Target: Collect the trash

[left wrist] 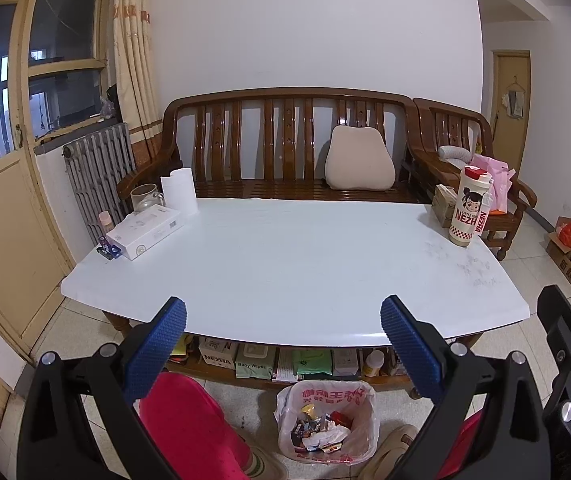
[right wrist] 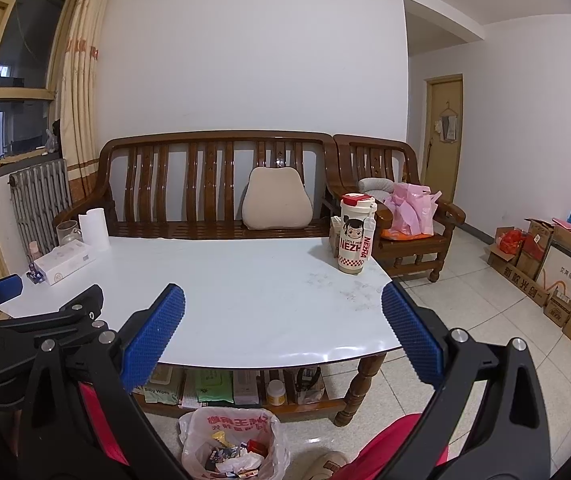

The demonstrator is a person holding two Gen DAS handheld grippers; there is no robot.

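A trash bin lined with a white plastic bag (left wrist: 327, 420) stands on the floor in front of the table, holding several wrappers and crumpled paper; it also shows in the right wrist view (right wrist: 233, 444). My left gripper (left wrist: 283, 320) is open and empty, held above the near edge of the white table (left wrist: 285, 264). My right gripper (right wrist: 283, 316) is open and empty, also above the near table edge (right wrist: 245, 300). The left gripper shows at the left of the right wrist view (right wrist: 45, 312).
On the table: a white box (left wrist: 145, 230), a paper roll (left wrist: 179, 192), a glass jar (left wrist: 145, 196), a small blue item (left wrist: 109, 251), a NEZHA bottle (left wrist: 469, 206) and a carton (left wrist: 443, 205). Wooden bench behind. Packs on the shelf below. Cardboard boxes (right wrist: 545, 276) at right.
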